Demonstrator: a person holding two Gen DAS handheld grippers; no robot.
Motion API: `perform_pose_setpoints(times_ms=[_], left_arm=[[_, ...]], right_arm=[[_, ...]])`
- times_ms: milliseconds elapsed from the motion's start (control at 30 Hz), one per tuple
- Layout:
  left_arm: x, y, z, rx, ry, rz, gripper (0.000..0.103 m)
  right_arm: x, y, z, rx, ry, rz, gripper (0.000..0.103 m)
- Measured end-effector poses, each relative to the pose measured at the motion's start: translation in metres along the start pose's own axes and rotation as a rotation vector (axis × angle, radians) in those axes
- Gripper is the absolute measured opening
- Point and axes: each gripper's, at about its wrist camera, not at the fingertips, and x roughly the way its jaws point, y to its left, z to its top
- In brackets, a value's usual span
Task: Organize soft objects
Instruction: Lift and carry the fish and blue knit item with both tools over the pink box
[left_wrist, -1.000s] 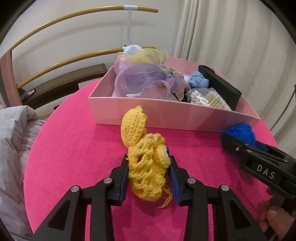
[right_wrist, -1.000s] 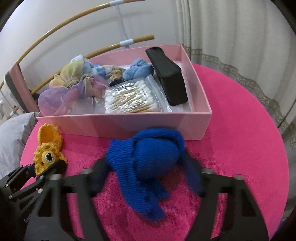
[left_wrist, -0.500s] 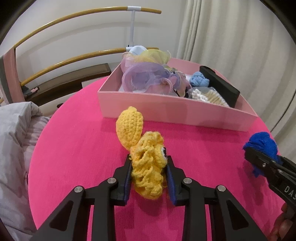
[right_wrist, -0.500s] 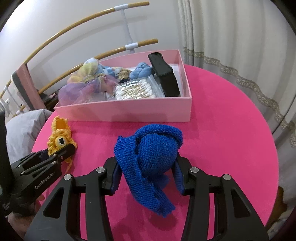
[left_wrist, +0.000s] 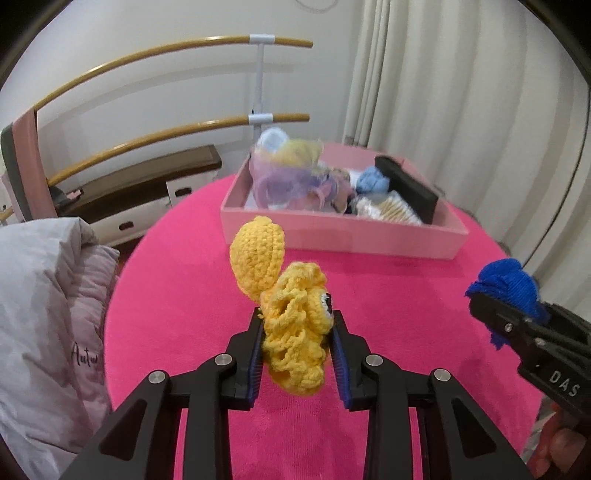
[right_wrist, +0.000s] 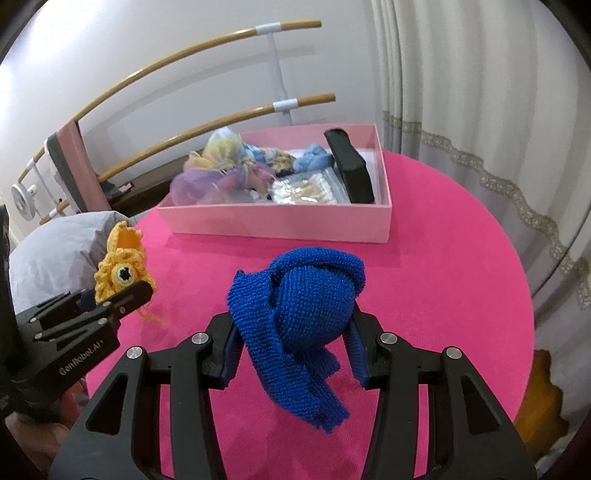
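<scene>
Left wrist view: yellow crochet toy (left_wrist: 293, 332), pinched at its lower half by my left gripper (left_wrist: 297, 345), lifted clear of the pink round table (left_wrist: 184, 295). Right wrist view: blue knitted piece (right_wrist: 303, 317), squeezed in my right gripper (right_wrist: 295, 343), tail dangling loose. Pink box (right_wrist: 280, 221) sits beyond, already crowded with scrunchies (right_wrist: 218, 177), a cotton-swab bag (right_wrist: 306, 188) and a black case (right_wrist: 349, 170). Risks, as I judge them: the dangling tail snagging the box wall; the yielding yarn slipping free; both grippers colliding over the box.

Lifted higher above the round pink table (left_wrist: 192, 291) and drawn back from the pink rectangular box (left_wrist: 343, 236): yellow crocheted toy (left_wrist: 291, 332), blue knitted cloth (right_wrist: 306, 314).
</scene>
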Motion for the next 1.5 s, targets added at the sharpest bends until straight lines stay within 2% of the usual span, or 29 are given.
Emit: perform_pose_setpoints(times_ms=[367,633,1100,1300,1500], left_arm=[[-0.088,-0.004,0.003,0.018,-0.113,-0.014,0.029],[-0.119,-0.007,0.001,0.022,-0.151,-0.006,0.029],[-0.118,-0.003,0.012,0.018,-0.157,-0.002,0.029],[-0.101,0.002,0.043,0.004,-0.177,0.001,0.029],[-0.061,0.000,0.096,0.008,-0.192,-0.019,0.029]], right_arm=[[-0.048,0.019,0.015,-0.048,-0.097,0.019,0.044],[-0.070,0.025,0.020,-0.063,-0.140,0.025,0.045],[-0.072,0.024,0.033,-0.077,-0.154,0.049,0.045],[-0.064,0.019,0.056,-0.085,-0.173,0.050,0.045],[-0.043,0.009,0.096,-0.072,-0.181,0.056,0.046]])
